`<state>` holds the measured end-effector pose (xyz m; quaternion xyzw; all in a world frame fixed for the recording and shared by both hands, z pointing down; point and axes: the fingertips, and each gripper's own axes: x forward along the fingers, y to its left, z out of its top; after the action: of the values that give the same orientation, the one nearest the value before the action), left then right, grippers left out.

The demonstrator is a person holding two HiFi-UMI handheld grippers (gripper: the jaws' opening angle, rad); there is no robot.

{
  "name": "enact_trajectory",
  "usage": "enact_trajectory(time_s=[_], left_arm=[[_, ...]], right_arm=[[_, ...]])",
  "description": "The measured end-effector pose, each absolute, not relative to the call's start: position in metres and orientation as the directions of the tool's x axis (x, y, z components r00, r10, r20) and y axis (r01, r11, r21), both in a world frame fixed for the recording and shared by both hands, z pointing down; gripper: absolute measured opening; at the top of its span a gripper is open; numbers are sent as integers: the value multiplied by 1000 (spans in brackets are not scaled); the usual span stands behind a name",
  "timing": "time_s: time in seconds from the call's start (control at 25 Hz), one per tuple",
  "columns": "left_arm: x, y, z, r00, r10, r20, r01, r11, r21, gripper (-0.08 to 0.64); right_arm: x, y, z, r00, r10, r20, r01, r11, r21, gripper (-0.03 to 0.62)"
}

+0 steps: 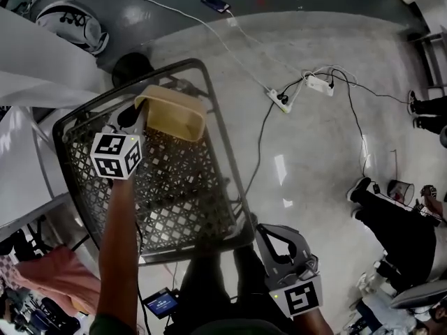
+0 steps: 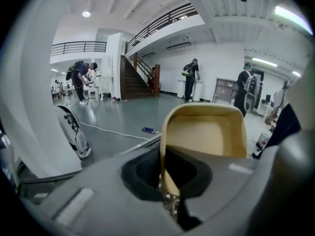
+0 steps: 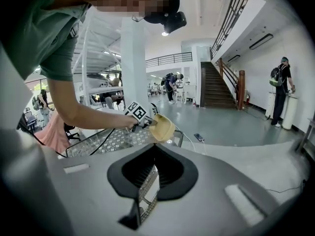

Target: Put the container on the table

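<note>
A tan, shallow plastic container (image 1: 172, 115) hangs tilted over the far end of a black metal mesh table (image 1: 174, 208). My left gripper (image 1: 140, 112), below its marker cube, is shut on the container's near rim. In the left gripper view the container (image 2: 206, 132) fills the middle, its edge pinched between the jaws of the left gripper (image 2: 168, 183). The right gripper view shows the container (image 3: 163, 127) held just above the mesh table (image 3: 103, 141). My right gripper (image 1: 271, 234) hovers off the table's near right corner, shut and holding nothing (image 3: 147, 183).
A power strip (image 1: 281, 100) with cables lies on the concrete floor right of the table, and a phone (image 1: 215, 3) farther off. A white surface (image 1: 28, 82) borders the table's left. A seated person's legs (image 1: 391, 222) are at the right.
</note>
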<state>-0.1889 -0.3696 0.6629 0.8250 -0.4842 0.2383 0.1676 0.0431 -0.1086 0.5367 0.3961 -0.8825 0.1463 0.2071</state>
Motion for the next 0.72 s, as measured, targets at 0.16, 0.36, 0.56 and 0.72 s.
enact_trajectory(time_s=[0.16,0.36,0.56,0.72], left_arm=[[-191,-384,687,407,-690,599,-882,-468,60,2],[-192,-394,708,391,-645,657,-885,-459,76,2],[-188,-404,715,389,-626,676,-886,-457,86,3],[-185,-403,720,394,-601,696,-880,-465,96,3]], right_arm=[[44,-109,547,-598,-625,501,-757,647,-96,6],[44,-112,550,-599,-620,506,-752,652,-92,5],[44,-117,548,-596,-627,501,-755,650,-85,5],[43,-118,542,-596,-632,495,-755,651,-77,5]])
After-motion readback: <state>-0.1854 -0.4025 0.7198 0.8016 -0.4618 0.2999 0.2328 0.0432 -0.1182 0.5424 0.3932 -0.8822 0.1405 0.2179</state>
